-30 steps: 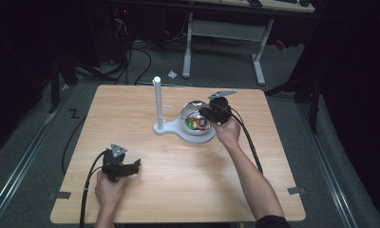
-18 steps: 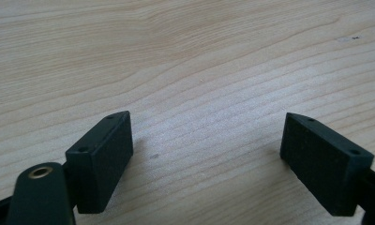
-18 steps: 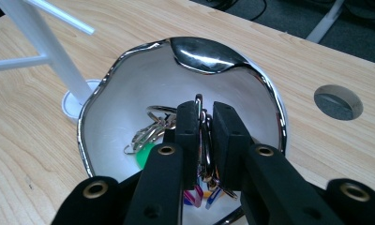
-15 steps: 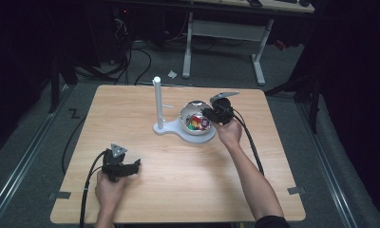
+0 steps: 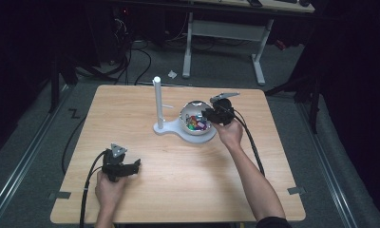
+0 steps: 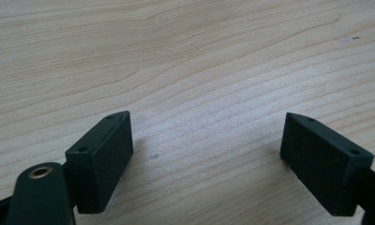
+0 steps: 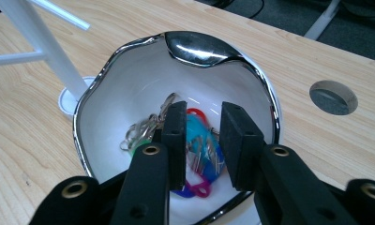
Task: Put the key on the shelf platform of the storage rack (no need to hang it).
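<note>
A shiny bowl point(image 5: 197, 132) with a wavy chrome rim point(image 7: 176, 40) stands right of the table's middle. In it lies a bunch of keys point(image 7: 143, 129) with coloured tags point(image 5: 195, 123): cyan point(image 7: 197, 129), red, purple and green. My right gripper point(image 5: 208, 115) hangs over the bowl's right side, pointing into it. Its jaws point(image 7: 203, 110) have just been opening and stand a little apart, with the cyan tag showing in the gap below them and the pads pressing on nothing. My left gripper point(image 5: 136, 165) rests open near the table's front left, and only bare wood lies between its jaws point(image 6: 206, 126).
A white upright post point(image 5: 157, 102) with side pegs rises from a base joined to the bowl's left; it stands beyond the bowl point(image 7: 40, 42) in the right gripper view. A round cable hole point(image 7: 333, 97) is set in the wooden table point(image 5: 178, 190). Cables trail from both grippers.
</note>
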Demonstrator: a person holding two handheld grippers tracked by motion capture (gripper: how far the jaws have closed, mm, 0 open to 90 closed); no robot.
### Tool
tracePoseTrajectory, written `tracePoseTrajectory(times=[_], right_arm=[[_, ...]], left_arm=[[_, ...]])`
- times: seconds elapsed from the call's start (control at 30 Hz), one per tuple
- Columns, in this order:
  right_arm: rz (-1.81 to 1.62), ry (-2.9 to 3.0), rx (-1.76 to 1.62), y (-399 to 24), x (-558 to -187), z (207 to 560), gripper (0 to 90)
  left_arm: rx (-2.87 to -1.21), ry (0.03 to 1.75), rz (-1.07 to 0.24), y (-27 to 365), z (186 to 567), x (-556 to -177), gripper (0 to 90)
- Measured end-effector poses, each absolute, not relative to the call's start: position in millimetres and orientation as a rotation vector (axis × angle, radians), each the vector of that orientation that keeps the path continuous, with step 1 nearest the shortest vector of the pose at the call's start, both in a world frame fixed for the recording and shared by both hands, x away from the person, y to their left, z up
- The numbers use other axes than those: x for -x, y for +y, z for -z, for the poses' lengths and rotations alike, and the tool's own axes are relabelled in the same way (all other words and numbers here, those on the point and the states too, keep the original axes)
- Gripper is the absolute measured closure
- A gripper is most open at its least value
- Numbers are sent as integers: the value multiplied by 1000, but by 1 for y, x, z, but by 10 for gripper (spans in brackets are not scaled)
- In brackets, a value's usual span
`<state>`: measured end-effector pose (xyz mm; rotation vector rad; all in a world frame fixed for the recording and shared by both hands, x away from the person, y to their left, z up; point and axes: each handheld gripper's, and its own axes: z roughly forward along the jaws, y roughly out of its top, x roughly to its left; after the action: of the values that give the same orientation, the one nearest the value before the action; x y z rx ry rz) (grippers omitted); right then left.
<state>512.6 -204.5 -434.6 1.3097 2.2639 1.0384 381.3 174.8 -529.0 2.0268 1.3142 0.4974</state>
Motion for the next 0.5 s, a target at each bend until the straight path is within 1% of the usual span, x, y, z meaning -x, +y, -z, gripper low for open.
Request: tracePoseTrajectory(times=[0.2, 0.4, 0.5], right_arm=[[-1070, 2255, -1305, -209, -507, 430, 676], [-1101, 2230, -1309, -219, -498, 423, 610], [-1127, 2210, -1315, -226, -492, 418, 561]], left_arm=[[-2027, 1314, -497, 175, 529, -381, 178], [-2025, 1315, -498, 175, 529, -381, 178], [-2025, 1315, -498, 175, 529, -381, 178]])
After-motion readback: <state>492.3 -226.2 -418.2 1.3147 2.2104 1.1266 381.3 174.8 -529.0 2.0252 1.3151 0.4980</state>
